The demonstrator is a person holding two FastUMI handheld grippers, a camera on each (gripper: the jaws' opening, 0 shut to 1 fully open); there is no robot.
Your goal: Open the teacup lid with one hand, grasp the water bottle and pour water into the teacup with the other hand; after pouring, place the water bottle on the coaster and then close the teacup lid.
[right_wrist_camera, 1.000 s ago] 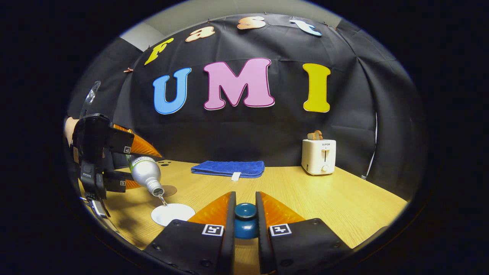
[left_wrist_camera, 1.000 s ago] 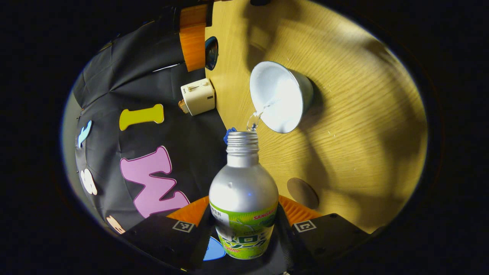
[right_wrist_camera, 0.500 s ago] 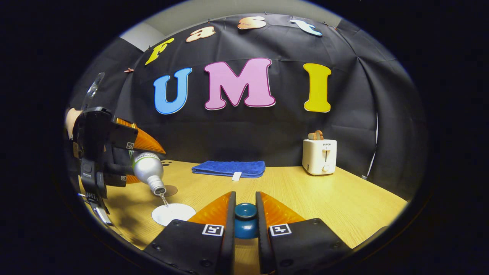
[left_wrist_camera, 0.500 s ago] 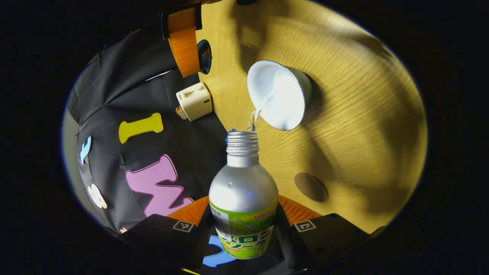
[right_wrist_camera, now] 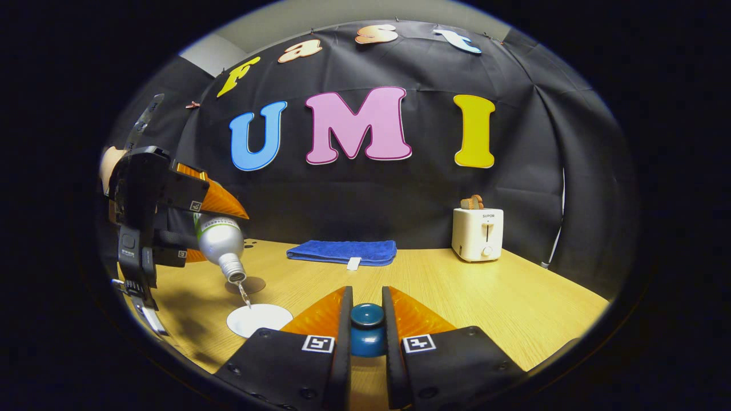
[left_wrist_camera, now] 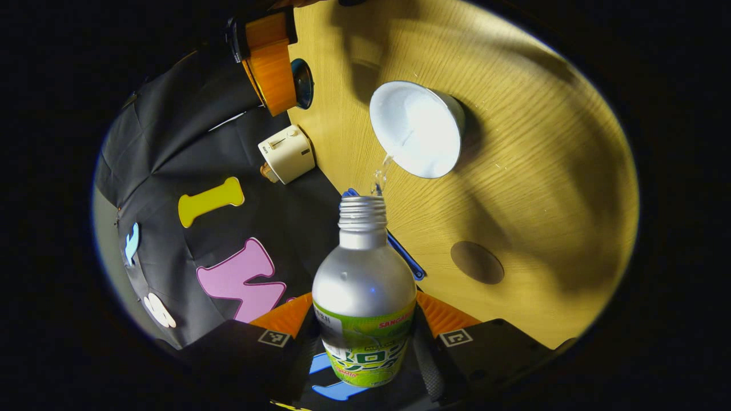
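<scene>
The teacup (left_wrist_camera: pixel 416 128) sits open on the bench (left_wrist_camera: pixel 542 171), white inside, and a thin stream of water is falling into it from the bottle (left_wrist_camera: pixel 364 297) tipped just above its rim. The left hand-held gripper (left_wrist_camera: pixel 365 348) has both fingers clamped on the bottle's labelled lower half, neck pointing toward the teacup. Off to the side of the teacup, the right hand-held gripper (right_wrist_camera: pixel 366 334) is pinched tight on the knob of the blue lid (right_wrist_camera: pixel 366 330), holding it up off the bench. The round brown coaster (left_wrist_camera: pixel 477 262) lies bare a little way from the teacup, on the bottle side.

So I'd say we're mid-task: lid off, bottle grabbed, pour in progress. What's left is righting the bottle, setting it on the coaster, then putting the lid back.

Further from the teacup there's a folded blue towel (right_wrist_camera: pixel 341 252) and a cream toaster (right_wrist_camera: pixel 477 234) by the back wall. There's printing on the bottle's green label and the toaster front, but I'm not reading labels off here.
</scene>
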